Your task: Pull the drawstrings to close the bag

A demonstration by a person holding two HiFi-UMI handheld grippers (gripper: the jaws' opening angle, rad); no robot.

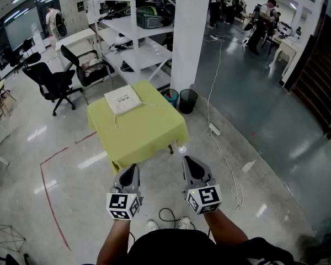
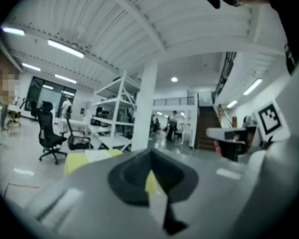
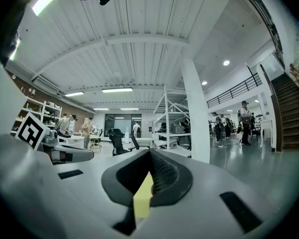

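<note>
A flat white drawstring bag (image 1: 123, 100) lies on the far left part of a small table covered in a yellow-green cloth (image 1: 146, 134). A thin drawstring (image 1: 115, 118) trails from it over the cloth. Both grippers are held well short of the table, near the person's body. The left gripper (image 1: 133, 167) and the right gripper (image 1: 187, 160) are shut with nothing between their jaws. In the left gripper view the left gripper (image 2: 152, 153) points at the distant table (image 2: 74, 162) and bag (image 2: 97, 155). The right gripper (image 3: 150, 153) points up into the room.
Black office chairs (image 1: 52, 81) stand left of the table, a white shelf rack (image 1: 138, 32) and a white pillar (image 1: 190, 32) behind it. Two bins (image 1: 187, 100) sit by the pillar. A cable (image 1: 218, 131) runs over the glossy floor at the right. People stand far back.
</note>
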